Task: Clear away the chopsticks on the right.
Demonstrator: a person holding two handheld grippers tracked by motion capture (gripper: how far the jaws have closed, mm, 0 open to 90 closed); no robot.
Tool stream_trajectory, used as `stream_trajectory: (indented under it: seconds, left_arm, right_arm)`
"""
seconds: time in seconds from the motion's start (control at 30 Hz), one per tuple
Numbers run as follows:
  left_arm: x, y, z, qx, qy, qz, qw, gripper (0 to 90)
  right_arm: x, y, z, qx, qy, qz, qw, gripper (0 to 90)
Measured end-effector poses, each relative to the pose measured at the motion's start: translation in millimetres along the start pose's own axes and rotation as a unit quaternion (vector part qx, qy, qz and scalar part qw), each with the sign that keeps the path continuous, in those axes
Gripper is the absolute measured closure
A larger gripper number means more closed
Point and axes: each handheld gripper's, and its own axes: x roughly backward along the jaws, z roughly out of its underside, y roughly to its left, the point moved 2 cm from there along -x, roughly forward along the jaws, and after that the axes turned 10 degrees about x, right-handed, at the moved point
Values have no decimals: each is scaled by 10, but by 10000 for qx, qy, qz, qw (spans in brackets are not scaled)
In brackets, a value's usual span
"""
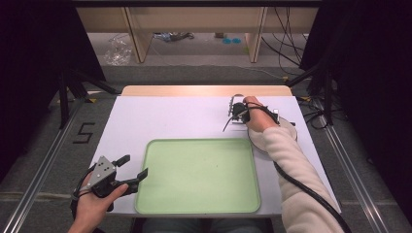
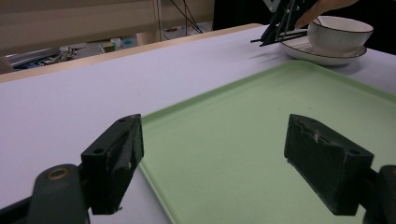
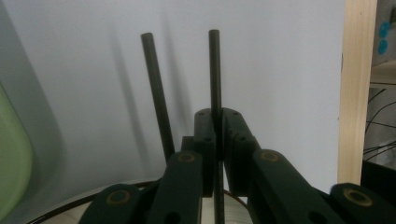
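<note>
My right gripper (image 1: 236,114) hovers at the table's far right, next to a white plate (image 1: 286,127). In the right gripper view its jaws are shut (image 3: 218,114) on a black chopstick (image 3: 214,70) that points away over the white table. A second black chopstick (image 3: 154,84) runs alongside it and passes behind the left jaw; whether that one is clamped is hidden. My left gripper (image 1: 136,165) stands open at the near left, just beside the green tray (image 1: 199,204), with nothing between its jaws (image 2: 212,154). A white bowl (image 2: 338,33) sits on the plate (image 2: 322,58).
The green tray (image 2: 261,107) is bare and takes up the middle front of the table. A wooden strip (image 3: 357,93) marks the table's far edge. Dark curtains, tripod legs and cables stand beyond the table.
</note>
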Motion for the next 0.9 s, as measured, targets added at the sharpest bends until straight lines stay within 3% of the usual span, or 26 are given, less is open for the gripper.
stream_trajectory:
  seconds: [0.07,0.27,0.6,0.9]
  left_arm:
    - [-1,-2,0,2,-2,1,10000,198]
    - [5,-2,-1,-8,16,-23,10000,197]
    - [6,-5,-5,-41,6,-25,10000,198]
    - [4,-15,-14,-58,3,-43,10000,198]
  right_arm:
    - [11,-1,-6,11,-14,-14,10000,875]
    - [71,-30,4,139,-47,290,9995,878]
    - [323,-106,-16,153,-250,687,9972,878]
    - [666,-151,-11,-365,-905,1047,9897,878]
